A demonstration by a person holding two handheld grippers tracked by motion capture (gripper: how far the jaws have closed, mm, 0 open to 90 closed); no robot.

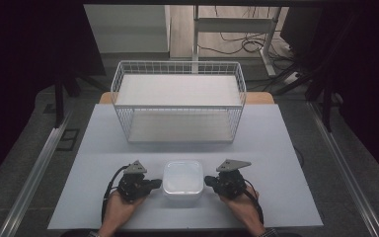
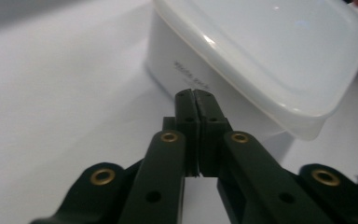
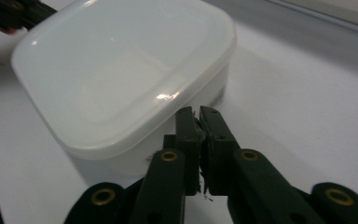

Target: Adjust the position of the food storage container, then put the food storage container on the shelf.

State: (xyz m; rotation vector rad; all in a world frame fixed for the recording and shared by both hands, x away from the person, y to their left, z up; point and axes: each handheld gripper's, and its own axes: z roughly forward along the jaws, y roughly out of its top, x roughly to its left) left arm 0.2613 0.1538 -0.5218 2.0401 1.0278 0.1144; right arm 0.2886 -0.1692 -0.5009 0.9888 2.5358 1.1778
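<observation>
Box (image 1: 182, 178) is seen on the surface (image 1: 276, 148), white, square with rounded corners, and covered by a translucent lid (image 2: 279, 51). It is set near the front edge, midway between the two grippers. Faint print is borne on its side walls below the lid's rim.

The left gripper (image 1: 154, 184) is held level just left of the box, its tips at the box's left wall; from the high view it cannot be told whether that wall is touched. In the left gripper view its fingers (image 2: 186, 121) are seen pressed together with nothing between them, the tips standing close before the printed wall under the lid's overhang.

The right gripper (image 1: 208, 180) is held the same way just right of the box. In the right gripper view its fingers (image 3: 214, 135) are nearly together, a thin slit being left at the tips, and nothing is gripped; the tips are placed close beside the box's wall beneath the rim. Both grippers are carried in hands entering from the near edge, with cables trailing back.

Beyond the box, well apart from it, a white wire basket (image 1: 177, 101) is stood across the middle of the surface, with a flat white panel across its top.
</observation>
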